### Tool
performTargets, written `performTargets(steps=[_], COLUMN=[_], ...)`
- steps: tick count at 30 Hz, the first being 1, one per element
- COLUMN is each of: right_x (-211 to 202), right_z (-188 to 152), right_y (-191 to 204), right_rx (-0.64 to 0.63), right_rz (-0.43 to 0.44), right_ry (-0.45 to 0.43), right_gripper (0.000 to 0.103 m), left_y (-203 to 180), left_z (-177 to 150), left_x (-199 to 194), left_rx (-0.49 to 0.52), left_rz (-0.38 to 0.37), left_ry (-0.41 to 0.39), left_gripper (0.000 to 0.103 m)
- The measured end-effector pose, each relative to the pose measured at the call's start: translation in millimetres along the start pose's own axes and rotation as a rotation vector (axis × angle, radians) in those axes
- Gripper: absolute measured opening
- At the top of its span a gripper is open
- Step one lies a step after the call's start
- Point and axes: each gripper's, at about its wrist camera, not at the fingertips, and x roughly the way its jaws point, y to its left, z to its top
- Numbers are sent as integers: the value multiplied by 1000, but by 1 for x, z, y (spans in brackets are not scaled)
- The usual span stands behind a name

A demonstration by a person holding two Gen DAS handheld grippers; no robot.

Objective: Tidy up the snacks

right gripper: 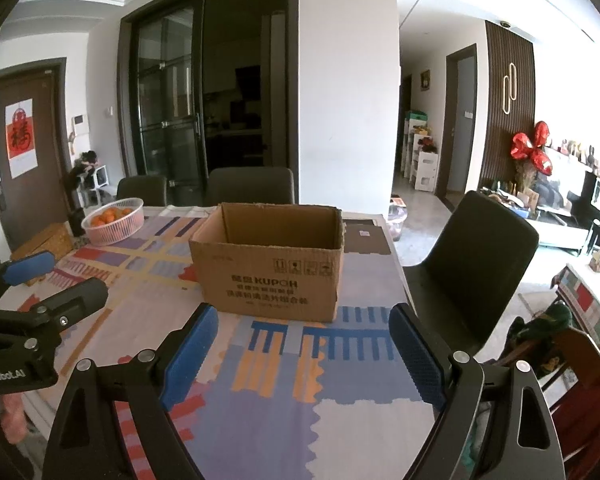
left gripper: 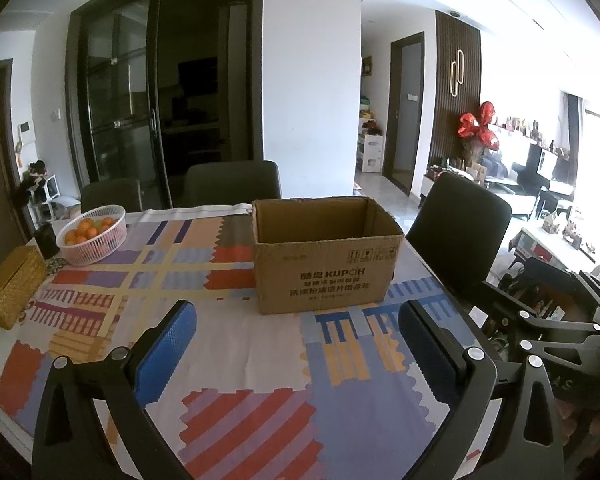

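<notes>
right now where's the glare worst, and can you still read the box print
Left wrist view: right edge by the windows is blown out white; cardboard box print reads KUPOH, smaller lines soft. Right wrist view: milder glare at right, the print blurrier; straight lines bow near both rims.

Daylight floods in from the right, past the red balloons (left gripper: 478,126), and blows that side of both views out to white. The glass door (left gripper: 118,104) sits dark with faint reflections. The cardboard box (right gripper: 270,268) is sharp and casts a soft shadow. Fisheye bending curves walls, and black corners frame each view.
</notes>
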Motion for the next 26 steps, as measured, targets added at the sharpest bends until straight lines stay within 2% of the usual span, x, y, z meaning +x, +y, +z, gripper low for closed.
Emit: performTargets(steps=[6, 26], right_x=[0, -3], right_z=[0, -4], right_y=[0, -1], right_rx=[0, -1], right_rz=[-1, 2], right_ry=[-1, 10], right_gripper=[88, 88], left_y=[1, 4], left_z=[0, -3], left_x=[-4, -1], left_rx=[5, -2], left_rz=[23, 28], left_ry=[-4, 6], left_gripper=[103, 103])
